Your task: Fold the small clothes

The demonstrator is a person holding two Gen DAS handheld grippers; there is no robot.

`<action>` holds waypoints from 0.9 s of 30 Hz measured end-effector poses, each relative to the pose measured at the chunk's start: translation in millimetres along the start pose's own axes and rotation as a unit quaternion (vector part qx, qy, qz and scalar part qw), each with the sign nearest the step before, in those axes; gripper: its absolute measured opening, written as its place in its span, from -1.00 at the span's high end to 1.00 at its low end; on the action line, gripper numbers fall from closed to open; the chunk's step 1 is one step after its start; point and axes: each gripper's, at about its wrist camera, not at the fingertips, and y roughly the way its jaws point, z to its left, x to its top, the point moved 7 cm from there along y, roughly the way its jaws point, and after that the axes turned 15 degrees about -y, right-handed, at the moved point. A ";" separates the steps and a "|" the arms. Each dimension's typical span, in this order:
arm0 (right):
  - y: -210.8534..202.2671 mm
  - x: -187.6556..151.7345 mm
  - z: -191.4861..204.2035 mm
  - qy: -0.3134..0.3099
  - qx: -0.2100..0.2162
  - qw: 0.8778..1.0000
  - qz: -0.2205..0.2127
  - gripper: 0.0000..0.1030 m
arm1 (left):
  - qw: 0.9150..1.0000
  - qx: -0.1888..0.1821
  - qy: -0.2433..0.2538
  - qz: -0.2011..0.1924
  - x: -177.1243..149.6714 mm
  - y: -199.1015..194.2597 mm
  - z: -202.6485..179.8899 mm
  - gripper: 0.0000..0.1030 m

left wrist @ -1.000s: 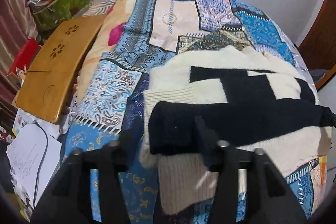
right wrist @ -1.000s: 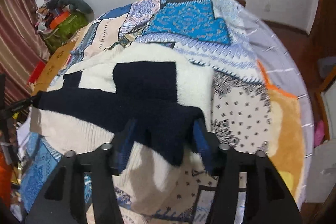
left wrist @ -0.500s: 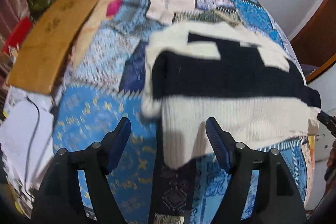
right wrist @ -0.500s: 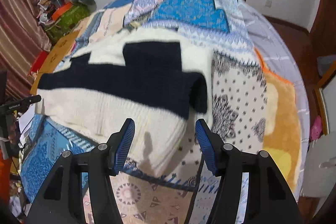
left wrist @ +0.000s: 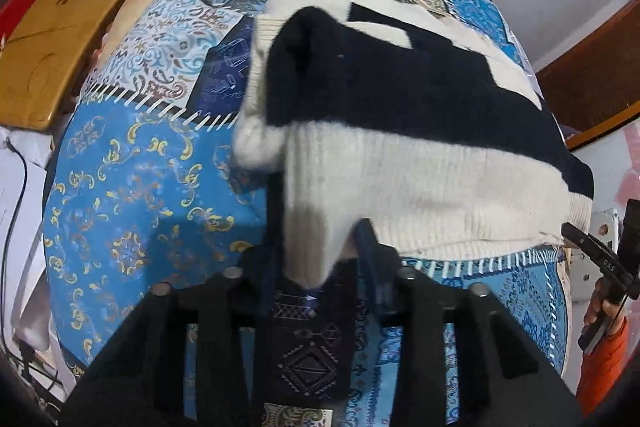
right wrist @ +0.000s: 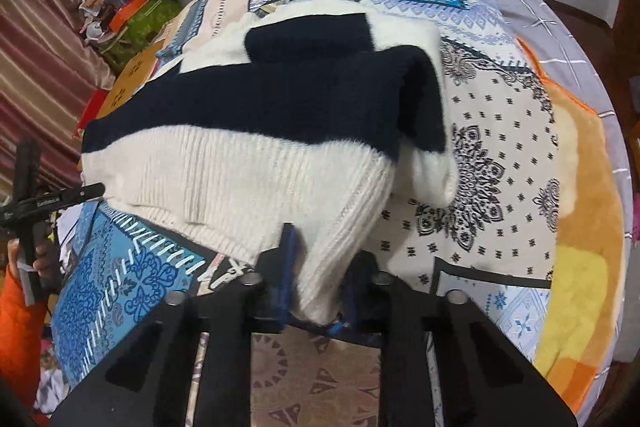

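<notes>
A cream and navy knitted sweater (left wrist: 400, 131) lies partly folded on a patchwork bedspread (left wrist: 132, 179). My left gripper (left wrist: 316, 259) is shut on the cream ribbed hem at the sweater's near left corner and lifts it. In the right wrist view the same sweater (right wrist: 256, 115) fills the middle. My right gripper (right wrist: 316, 287) is shut on the cream ribbed hem at the near right corner, which hangs pinched between the fingers. The navy band drapes over the cream body.
A wooden lap desk (left wrist: 60, 27) lies left of the bed beside papers and a cable. Clutter and a green bag (right wrist: 132, 15) stand at the far left by a striped curtain. An orange and yellow blanket (right wrist: 580, 227) covers the bed's right side.
Both grippers let go of the navy fold, drew back open, then closed on the cream hem corners near the bed's front edge and raised them.
</notes>
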 end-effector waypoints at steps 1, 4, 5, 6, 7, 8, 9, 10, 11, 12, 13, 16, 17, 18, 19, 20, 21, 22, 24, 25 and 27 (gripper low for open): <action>-0.6 1.1 1.4 -0.003 0.000 1.000 -0.003 0.80 | 1.000 0.001 0.010 -0.001 -1.3 -2.2 -3.9 0.61; -7.2 9.4 6.3 -0.019 0.000 1.000 -0.017 0.83 | 0.999 -0.001 0.036 -0.015 -2.0 -14.3 -15.6 0.85; -12.6 15.3 8.8 -0.027 -0.003 0.999 -0.028 0.83 | 0.999 -0.007 0.042 -0.024 -1.3 -20.0 -19.9 0.87; -17.0 19.7 10.3 -0.032 -0.005 0.999 -0.037 0.84 | 0.998 -0.015 0.048 -0.033 0.2 -27.5 -25.5 0.87; -23.3 27.0 12.6 -0.040 -0.008 0.998 -0.046 0.84 | 0.997 -0.022 0.053 -0.044 2.5 -35.1 -31.4 0.87; -27.7 33.0 14.1 -0.047 -0.011 0.997 -0.054 0.84 | 0.996 -0.027 0.056 -0.059 6.7 -43.7 -37.3 0.87; -32.2 40.1 14.9 -0.053 -0.015 0.997 -0.062 0.84 | 0.995 -0.031 0.058 -0.072 11.5 -51.2 -42.7 0.87; -38.4 49.2 15.9 -0.059 -0.020 0.995 -0.072 0.84 | 0.994 -0.036 0.059 -0.084 17.3 -59.3 -48.8 0.87; -42.6 55.6 16.1 -0.063 -0.024 0.995 -0.080 0.84 | 0.993 -0.040 0.059 -0.092 22.6 -64.5 -52.8 0.87; -46.6 62.1 16.4 -0.066 -0.026 0.994 -0.087 0.84 | 0.992 -0.042 0.059 -0.103 29.1 -70.2 -57.2 0.87; -50.9 69.5 15.9 -0.068 -0.031 0.993 -0.096 0.84 | 0.991 -0.042 0.061 -0.113 36.2 -75.2 -62.6 0.87; -59.2 91.4 11.1 -0.070 -0.044 0.990 -0.116 0.84 | 0.986 -0.026 0.070 -0.146 57.2 -87.0 -75.3 0.87; -61.0 100.6 7.2 -0.068 -0.048 0.989 -0.122 0.84 | 0.985 -0.021 0.071 -0.154 64.8 -89.0 -78.9 0.87; -61.6 106.0 4.8 -0.067 -0.051 0.989 -0.125 0.84 | 0.984 -0.016 0.071 -0.160 73.5 -89.9 -80.4 0.87; -61.4 113.4 0.6 -0.062 -0.053 0.988 -0.128 0.85 | 0.984 -0.010 0.071 -0.166 80.7 -90.1 -82.2 0.87; -61.4 117.7 -3.0 -0.060 -0.055 0.988 -0.131 0.85 | 0.983 -0.003 0.070 -0.172 88.4 -90.0 -83.1 0.87; -60.4 123.6 -7.2 -0.057 -0.059 0.988 -0.132 0.85 | 0.982 0.003 0.069 -0.178 95.6 -88.6 -82.6 0.87; -58.4 128.4 -11.0 -0.055 -0.063 0.988 -0.132 0.85 | 0.981 0.010 0.066 -0.183 102.8 -86.3 -82.9 0.87; -53.3 136.0 -18.5 -0.051 -0.067 0.988 -0.128 0.85 | 0.979 0.026 0.057 -0.193 118.1 -80.0 -79.3 0.87; -50.4 138.6 -21.8 -0.049 -0.069 0.989 -0.125 0.85 | 0.979 0.034 0.053 -0.194 125.1 -76.0 -77.0 0.87; -41.8 144.9 -30.2 -0.043 -0.073 0.989 -0.119 0.85 | 0.979 0.047 0.046 -0.192 137.2 -65.7 -72.3 0.87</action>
